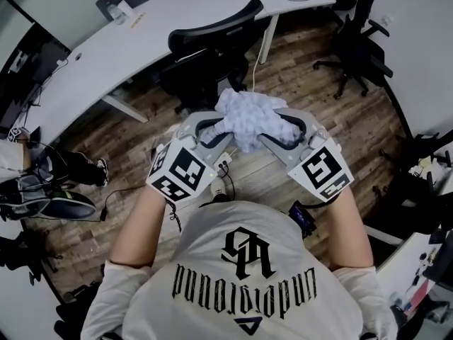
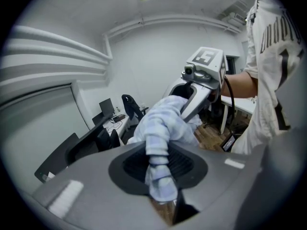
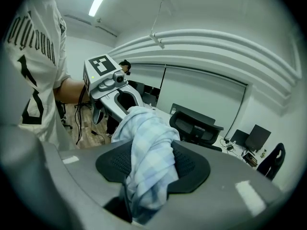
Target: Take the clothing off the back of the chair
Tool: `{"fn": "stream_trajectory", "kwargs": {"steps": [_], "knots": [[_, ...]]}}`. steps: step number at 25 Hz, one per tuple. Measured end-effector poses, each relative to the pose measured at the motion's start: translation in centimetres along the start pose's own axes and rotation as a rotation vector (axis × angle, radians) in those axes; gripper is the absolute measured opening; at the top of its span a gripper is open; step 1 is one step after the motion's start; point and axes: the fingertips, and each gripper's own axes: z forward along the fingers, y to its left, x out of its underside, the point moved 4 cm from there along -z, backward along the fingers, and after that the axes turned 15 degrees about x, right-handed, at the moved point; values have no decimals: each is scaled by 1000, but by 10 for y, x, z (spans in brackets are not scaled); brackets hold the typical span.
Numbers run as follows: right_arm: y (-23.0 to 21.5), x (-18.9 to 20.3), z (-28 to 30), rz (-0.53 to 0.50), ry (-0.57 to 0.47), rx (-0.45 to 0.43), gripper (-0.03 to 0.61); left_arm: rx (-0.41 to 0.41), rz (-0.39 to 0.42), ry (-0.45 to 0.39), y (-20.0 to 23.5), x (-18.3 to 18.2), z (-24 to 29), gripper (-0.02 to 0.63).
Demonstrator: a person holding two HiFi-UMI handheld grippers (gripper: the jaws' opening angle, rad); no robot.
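Pale-blue checked cloth garment: bunched between both grippers.
Left gripper: fingers clenched on the garment.
Right gripper: fingers clenched on the garment.
Black office chair: at white desk edge.

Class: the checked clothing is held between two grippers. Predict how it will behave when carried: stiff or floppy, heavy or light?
Probably floppy: the clothing bunches and droops between the left gripper and the right gripper. Likely light, since two small pinches hold it up. Its loose folds could snag.
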Motion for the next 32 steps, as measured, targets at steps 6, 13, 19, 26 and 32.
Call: {"fn": "stream_trajectory", "kwargs": {"steps": [6,13,19,26,32], "knots": [[9,39,-57,19,-27,-25,190,-17,-30,2,-60,-15,31,132],[32,77,-122,0,-45,-82,190,-47,-62,3,-137,-27,55,132],[50,95,-167,-5,-66,-124,190,-89,-87,-15,-193,-37,64,132],[71,99,-198,4,-100,-146,192,-140,-125,-9,-234,-39,56,132],[90,96,-199,18,-118,-144,192,-143,-131,-17,-247,-29,44,132]]}}
